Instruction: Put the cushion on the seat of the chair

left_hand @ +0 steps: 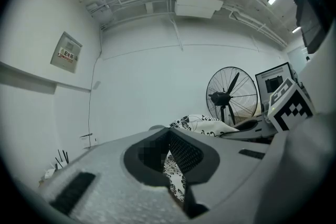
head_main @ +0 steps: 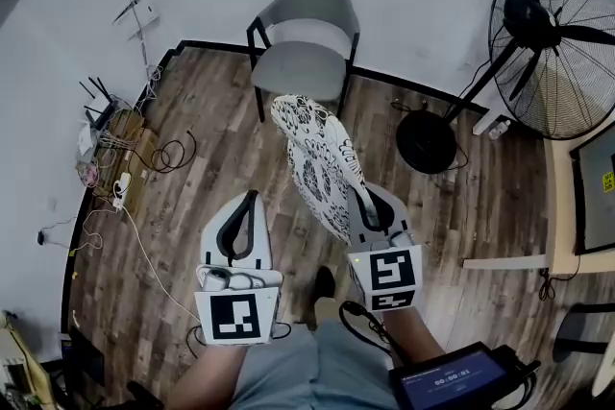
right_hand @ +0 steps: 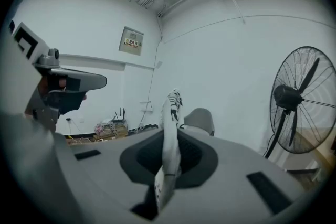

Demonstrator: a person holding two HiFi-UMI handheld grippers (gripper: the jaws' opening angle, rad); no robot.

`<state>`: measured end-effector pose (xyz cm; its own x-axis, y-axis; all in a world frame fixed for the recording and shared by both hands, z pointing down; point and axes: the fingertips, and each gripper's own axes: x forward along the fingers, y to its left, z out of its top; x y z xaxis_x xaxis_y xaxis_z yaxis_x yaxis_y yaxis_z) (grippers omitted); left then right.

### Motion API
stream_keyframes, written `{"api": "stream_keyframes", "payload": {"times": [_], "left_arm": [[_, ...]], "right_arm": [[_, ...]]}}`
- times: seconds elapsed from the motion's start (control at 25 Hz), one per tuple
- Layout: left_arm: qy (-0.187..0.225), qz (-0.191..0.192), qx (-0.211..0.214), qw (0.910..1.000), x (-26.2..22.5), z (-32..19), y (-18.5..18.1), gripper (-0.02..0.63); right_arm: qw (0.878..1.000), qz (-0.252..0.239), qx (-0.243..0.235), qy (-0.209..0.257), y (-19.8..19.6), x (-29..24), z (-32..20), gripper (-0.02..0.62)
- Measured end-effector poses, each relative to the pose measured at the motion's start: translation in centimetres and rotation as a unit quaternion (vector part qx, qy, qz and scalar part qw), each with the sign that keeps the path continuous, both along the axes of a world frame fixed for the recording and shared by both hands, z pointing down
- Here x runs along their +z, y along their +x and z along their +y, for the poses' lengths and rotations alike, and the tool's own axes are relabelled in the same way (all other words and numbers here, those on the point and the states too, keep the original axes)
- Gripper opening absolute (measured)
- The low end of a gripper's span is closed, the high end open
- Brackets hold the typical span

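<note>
A grey chair (head_main: 303, 43) stands against the far wall, its seat bare; it also shows in the right gripper view (right_hand: 202, 119). My right gripper (head_main: 370, 211) is shut on the near edge of a black-and-white patterned cushion (head_main: 322, 158), which hangs in the air between me and the chair. In the right gripper view the cushion (right_hand: 170, 123) stands edge-on, pinched between the jaws of that gripper (right_hand: 169, 150). My left gripper (head_main: 248, 221) is to the left of the cushion, apart from it, shut and holding nothing. From the left gripper (left_hand: 169, 136), the cushion (left_hand: 202, 124) lies to the right.
A large standing fan (head_main: 553, 24) with a round black base (head_main: 426, 141) stands right of the chair. Cables, routers and a power strip (head_main: 115, 158) lie along the left wall. A desk edge with a monitor (head_main: 596, 187) is at right. A tablet (head_main: 452, 379) hangs by my waist.
</note>
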<state>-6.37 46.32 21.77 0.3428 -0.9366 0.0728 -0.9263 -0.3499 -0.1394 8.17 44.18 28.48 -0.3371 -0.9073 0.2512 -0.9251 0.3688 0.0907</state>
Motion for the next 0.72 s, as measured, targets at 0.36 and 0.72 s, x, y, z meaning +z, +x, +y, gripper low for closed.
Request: {"api": "stream_keyframes", "payload": {"times": [0.36,0.72], "left_arm": [[0.018,0.001,-0.018,0.9997,-1.6,-4.5,1.0,0.009],[0.006,0.023,-0.039,0.999,-0.3,-9.0,-0.9,0.009]], "right_arm": [[1.0,0.007,-0.01,0.023,2.2,-2.3,-6.1,0.017],[1.0,0.023,-0.019,0.005,1.3,-0.4,-10.3,0.017]]}}
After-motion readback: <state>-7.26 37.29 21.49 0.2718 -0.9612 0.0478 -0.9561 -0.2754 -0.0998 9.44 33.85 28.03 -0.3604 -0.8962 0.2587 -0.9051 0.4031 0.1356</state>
